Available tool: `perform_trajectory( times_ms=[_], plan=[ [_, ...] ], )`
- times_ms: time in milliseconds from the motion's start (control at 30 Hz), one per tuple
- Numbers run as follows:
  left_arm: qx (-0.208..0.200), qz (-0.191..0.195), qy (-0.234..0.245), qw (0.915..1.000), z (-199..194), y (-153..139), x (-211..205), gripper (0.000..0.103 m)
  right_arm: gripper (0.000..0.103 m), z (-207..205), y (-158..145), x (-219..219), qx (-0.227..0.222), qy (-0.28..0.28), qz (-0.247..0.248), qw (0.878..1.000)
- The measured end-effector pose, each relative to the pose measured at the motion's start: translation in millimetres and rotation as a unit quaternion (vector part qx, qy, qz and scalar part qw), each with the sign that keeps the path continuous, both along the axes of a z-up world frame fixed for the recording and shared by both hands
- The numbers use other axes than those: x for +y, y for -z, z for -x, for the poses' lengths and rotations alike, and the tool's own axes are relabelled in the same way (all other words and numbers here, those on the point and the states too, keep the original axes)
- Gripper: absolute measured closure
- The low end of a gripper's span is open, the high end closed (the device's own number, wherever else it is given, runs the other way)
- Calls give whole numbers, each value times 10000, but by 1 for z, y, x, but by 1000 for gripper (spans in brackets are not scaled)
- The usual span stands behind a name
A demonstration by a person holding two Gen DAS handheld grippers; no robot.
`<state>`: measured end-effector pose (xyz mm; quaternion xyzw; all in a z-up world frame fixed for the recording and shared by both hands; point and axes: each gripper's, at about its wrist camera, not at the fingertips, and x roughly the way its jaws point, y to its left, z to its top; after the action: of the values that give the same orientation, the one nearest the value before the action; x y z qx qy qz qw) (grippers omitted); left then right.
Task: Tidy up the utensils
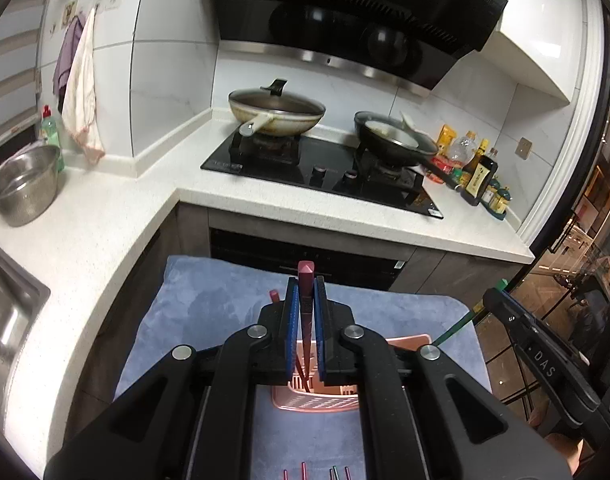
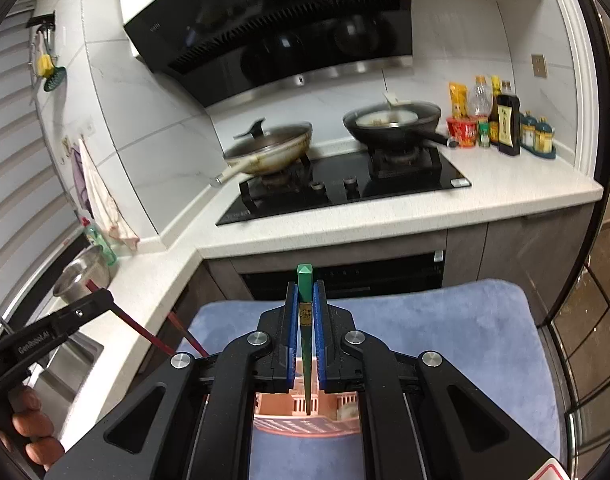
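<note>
kitchen stool scene: blue towel (image 1: 209, 304) bearing the pink basket (image 2: 305, 420), cooktop (image 2: 345, 184) beyond.
left gripper (image 1: 305, 312) clamps a red chopstick (image 1: 306, 276); right gripper (image 2: 305, 316) clamps a green chopstick (image 2: 304, 280); tips over the basket. best lowered steeply, points inside slots, before letting go.
</note>
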<state>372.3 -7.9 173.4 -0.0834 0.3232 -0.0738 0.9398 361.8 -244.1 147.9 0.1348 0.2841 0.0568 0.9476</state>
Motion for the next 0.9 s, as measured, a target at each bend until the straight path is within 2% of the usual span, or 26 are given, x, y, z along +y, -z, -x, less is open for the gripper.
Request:
perform_trajectory(
  times_ms=[233,267,333,400,467,633,900],
  plan=[
    [120,-66,-22,9999,-5,14,-3,96,96,-3,14,1,108,1,30,9999],
    [113,-88,-45,9999,-5,15,-4,96,95,-3,14,1,100,-7,37,9999],
    [98,-126,-42,9999,-3,15,-5,94,86,-1,14,1,58,34,59,10000],
    [87,-190,-82,9997,-1,15,-6,82,70,3,12,0,-8,96,66,9999],
    [37,-222,-137,9997,2,14,-6,65,64,8,10,-2,-58,137,34,9999],
    [-14,-255,-148,9996,12,10,-6,65,64,21,4,-4,-81,128,29,9999],
    [-35,-339,-120,9993,40,8,-7,64,64,63,5,-3,-59,102,185,9998]
  ],
)
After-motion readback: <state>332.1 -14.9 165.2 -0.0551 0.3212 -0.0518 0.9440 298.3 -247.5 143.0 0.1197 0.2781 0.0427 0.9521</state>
